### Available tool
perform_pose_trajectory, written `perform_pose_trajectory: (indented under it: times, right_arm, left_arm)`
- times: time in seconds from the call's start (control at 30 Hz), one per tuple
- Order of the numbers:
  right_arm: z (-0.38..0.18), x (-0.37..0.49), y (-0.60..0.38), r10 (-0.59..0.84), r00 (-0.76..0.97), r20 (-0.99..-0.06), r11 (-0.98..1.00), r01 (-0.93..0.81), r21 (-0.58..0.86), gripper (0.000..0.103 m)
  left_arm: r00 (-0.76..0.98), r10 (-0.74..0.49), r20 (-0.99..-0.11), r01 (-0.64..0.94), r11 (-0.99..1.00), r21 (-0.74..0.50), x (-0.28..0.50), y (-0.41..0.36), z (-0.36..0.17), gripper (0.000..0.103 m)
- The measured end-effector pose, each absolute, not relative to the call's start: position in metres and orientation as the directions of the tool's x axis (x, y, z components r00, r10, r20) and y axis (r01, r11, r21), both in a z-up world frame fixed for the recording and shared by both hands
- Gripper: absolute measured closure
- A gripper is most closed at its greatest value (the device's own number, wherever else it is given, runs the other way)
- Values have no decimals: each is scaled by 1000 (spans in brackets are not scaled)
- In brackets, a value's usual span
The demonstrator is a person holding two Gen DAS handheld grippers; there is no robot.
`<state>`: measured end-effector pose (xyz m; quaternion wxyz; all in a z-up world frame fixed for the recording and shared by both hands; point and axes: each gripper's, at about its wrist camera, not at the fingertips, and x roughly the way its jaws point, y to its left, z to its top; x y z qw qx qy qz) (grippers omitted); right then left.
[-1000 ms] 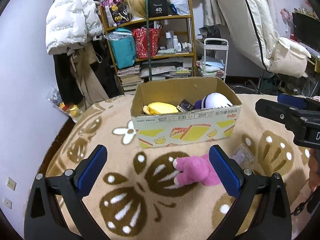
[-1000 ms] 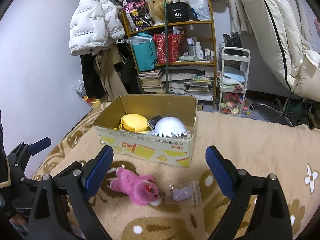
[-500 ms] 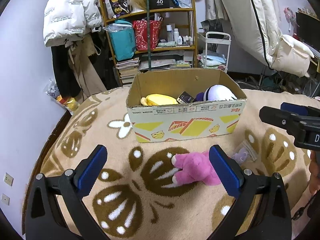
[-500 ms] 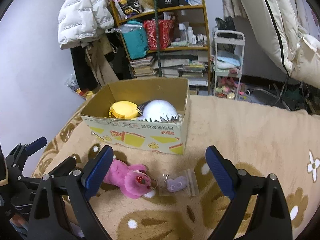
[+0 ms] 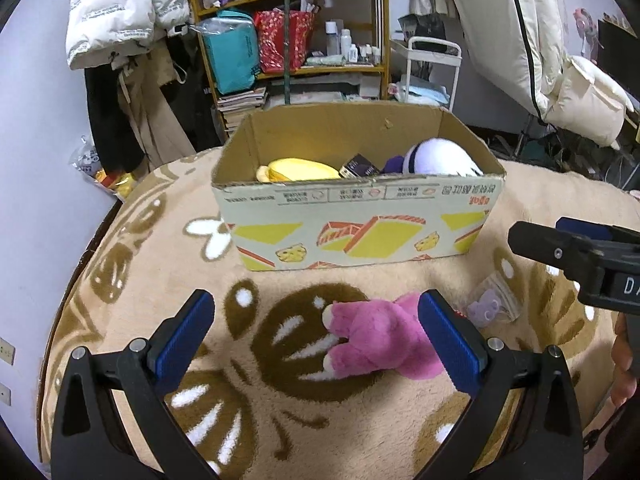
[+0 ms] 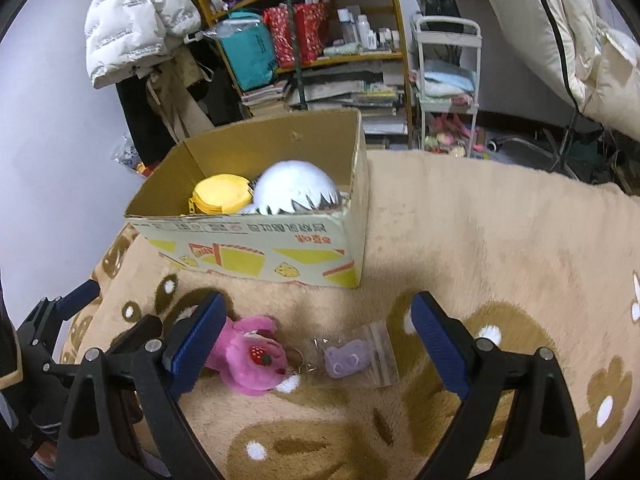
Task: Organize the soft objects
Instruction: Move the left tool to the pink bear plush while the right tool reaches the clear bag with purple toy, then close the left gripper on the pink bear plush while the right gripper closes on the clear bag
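Your left tongs (image 5: pixel 314 334) are spread wide and low over the beige blanket (image 5: pixel 132 280), with the pink plush toy (image 5: pixel 376 340) lying between the blue pads, up against the right one. Your right tongs (image 6: pixel 316 338) are spread too, with the bagged purple charm (image 6: pixel 346 358) between them, the pink plush by their left pad and the cardboard box (image 6: pixel 256 248) beyond.

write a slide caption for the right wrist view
Open right claw above pink plush and bagged purple charm, cardboard box behind.
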<state>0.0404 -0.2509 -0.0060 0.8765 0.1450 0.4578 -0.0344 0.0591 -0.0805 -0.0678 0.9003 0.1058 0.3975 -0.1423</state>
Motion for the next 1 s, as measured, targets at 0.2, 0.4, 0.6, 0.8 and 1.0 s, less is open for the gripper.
perform_pose_trajectory:
  times: [0.2, 0.4, 0.6, 0.8, 1.0]
  right_arm:
    - [-21, 47, -257, 72, 533, -843, 946, 233, 228, 5]
    - [-34, 54, -263, 76, 489, -869, 938, 260, 229, 5]
    - [-46, 58, -265, 85, 450, -889, 929, 286, 233, 5]
    - [-56, 60, -267, 99, 411, -906, 920, 310, 241, 5]
    - [-69, 61, -272, 117, 364, -924, 907, 340, 249, 5]
  left_arm:
    - [611, -168, -773, 366, 927, 87, 65, -91, -82, 2]
    - [576, -199, -793, 400, 915, 61, 67, -100, -91, 2]
    - [559, -229, -797, 445, 894, 55, 63, -111, -95, 2]
    - [522, -266, -811, 489, 872, 29, 63, -122, -102, 2]
    - [487, -270, -831, 515, 857, 24, 63, -134, -112, 2]
